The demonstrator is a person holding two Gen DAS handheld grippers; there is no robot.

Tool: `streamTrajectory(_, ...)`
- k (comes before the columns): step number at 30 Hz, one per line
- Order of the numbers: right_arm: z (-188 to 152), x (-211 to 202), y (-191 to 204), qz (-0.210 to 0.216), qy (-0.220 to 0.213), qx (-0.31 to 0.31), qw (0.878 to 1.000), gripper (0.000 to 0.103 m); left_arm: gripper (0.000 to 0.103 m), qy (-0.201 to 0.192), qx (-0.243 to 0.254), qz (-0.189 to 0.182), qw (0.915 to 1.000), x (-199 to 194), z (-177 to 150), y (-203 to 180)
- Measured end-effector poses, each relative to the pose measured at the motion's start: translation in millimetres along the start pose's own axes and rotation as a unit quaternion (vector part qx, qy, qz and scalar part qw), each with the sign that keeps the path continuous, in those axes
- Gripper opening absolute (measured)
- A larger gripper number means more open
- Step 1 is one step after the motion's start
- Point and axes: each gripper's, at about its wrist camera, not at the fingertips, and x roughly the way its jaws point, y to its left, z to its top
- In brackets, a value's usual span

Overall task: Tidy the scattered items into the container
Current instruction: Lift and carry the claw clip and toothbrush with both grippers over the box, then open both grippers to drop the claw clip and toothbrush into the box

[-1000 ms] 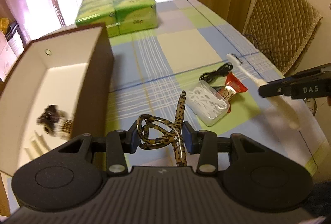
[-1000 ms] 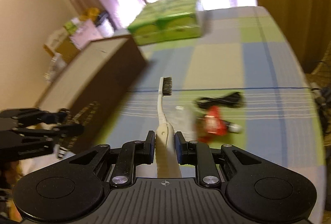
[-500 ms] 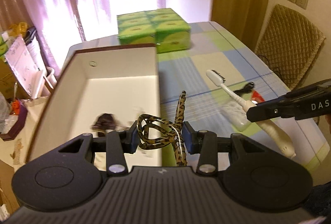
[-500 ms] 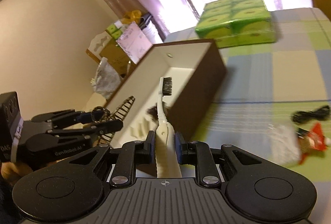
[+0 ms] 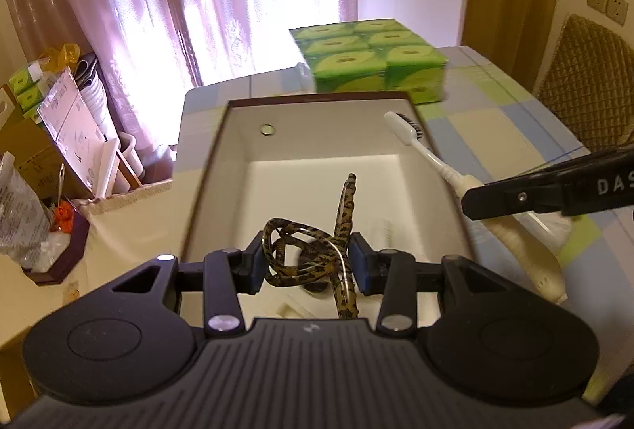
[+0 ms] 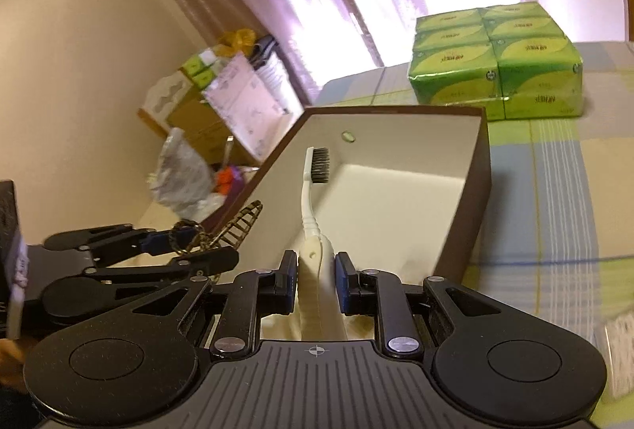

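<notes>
White letters "DAS" on right gripper (image 5: 471, 197) side; rest cut off. Green tissue packs (image 6: 495, 62): print illegible.

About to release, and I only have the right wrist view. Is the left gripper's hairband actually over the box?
Observer: Yes. The left gripper holds the leopard-print hairband above the floor of the box, inside its walls.
Operator: Anything lying beneath it?
Observer: A dark item lies on the floor under the hairband; I cannot identify it.
Operator: And my toothbrush's tail end?
Observer: The thick end of the toothbrush sticks out behind the right gripper, past the box's right wall.
</notes>
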Motion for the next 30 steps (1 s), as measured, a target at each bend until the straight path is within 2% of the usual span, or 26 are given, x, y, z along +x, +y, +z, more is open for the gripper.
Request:
streamTrajectory(4,10.5,30.5,3.5,-0.031,0.01,-0.022,0.999,0.022,0.037,0.009,-0.003,-0.009,0.9999,25.1,13.2,18.6)
streamTrajectory(13,37.7,97.1,-14.3,-0.067,0.068,-0.077,0.992,0.022,0.037,0.039,-0.01,-0.023,0.9989,93.2,32.3,34.7)
streamTrajectory(20,52.3,132.2,-25.0,-0.089,0.105,-0.115,0.984,0.022,0.037,0.069,-0.038,-0.024,0.9966,136.6,40.3,49.5)
streamTrajectory(30,51.9,164.9,-44.0,-0.133,0.152,-0.155,0.967,0.022,0.037,0.096,-0.031,-0.035,0.9942,185.7,47.1,43.7)
